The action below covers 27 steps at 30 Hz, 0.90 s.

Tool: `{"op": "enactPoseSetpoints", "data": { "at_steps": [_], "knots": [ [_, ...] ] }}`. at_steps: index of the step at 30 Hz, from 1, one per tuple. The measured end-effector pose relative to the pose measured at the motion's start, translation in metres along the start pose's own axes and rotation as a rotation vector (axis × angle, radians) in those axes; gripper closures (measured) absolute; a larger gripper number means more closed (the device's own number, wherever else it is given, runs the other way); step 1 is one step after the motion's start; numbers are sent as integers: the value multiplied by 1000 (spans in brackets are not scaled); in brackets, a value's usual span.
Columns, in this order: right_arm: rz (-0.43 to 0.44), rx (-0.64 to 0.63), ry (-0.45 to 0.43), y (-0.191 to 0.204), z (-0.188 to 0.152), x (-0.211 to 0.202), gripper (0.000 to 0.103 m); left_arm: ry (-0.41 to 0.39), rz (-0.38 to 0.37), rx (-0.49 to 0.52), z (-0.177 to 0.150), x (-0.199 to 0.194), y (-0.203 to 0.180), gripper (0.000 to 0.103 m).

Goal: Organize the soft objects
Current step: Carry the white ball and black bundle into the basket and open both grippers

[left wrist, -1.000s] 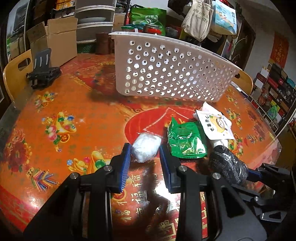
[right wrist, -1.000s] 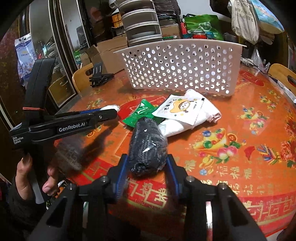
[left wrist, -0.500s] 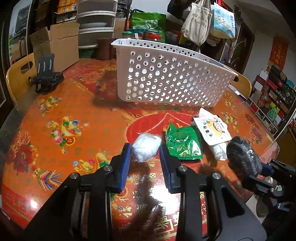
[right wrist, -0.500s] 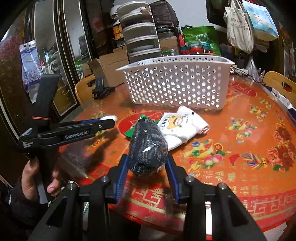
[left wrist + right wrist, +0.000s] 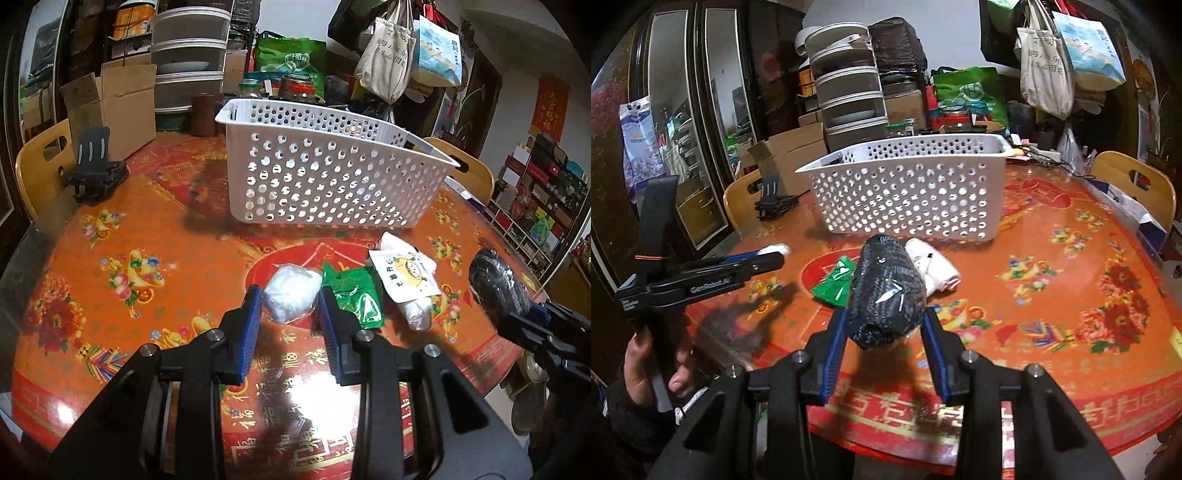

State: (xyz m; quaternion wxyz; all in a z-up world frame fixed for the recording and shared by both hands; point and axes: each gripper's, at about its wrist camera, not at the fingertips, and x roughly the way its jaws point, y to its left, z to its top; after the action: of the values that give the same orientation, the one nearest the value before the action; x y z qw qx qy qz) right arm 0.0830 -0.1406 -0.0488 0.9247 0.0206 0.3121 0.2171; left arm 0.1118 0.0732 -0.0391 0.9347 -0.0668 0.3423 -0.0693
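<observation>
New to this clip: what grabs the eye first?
The white perforated basket stands mid-table on the orange patterned cloth. In front of it, the right tool grips a dark knitted bundle and the left tool pinches a white wrapped wad.

One white perforated basket (image 5: 332, 173), four soft packets: one white bundle (image 5: 291, 293), one green (image 5: 354, 297), one white printed (image 5: 406, 273), one dark knit roll (image 5: 886, 291); two wooden chairs (image 5: 1134, 181).

left gripper (image 5: 290, 308): matte black frame, blue ribbed pads, silver screw heads
right gripper (image 5: 886, 328): same black-and-blue build
side marking: white "GenRobot.AI" lettering
hand (image 5: 646, 363): dark sleeve
</observation>
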Motion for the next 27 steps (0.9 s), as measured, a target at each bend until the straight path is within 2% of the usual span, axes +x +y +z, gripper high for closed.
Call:
{"op": "enactPoseSetpoints", "data": {
  "at_steps": [11, 27],
  "knots": [
    [-17, 0, -33, -15, 20, -5, 64, -35, 2, 29, 15, -18, -14, 74],
    [-25, -23, -52, -25, 70, 7, 64, -92, 19, 38, 66, -28, -9, 74]
  ]
}}
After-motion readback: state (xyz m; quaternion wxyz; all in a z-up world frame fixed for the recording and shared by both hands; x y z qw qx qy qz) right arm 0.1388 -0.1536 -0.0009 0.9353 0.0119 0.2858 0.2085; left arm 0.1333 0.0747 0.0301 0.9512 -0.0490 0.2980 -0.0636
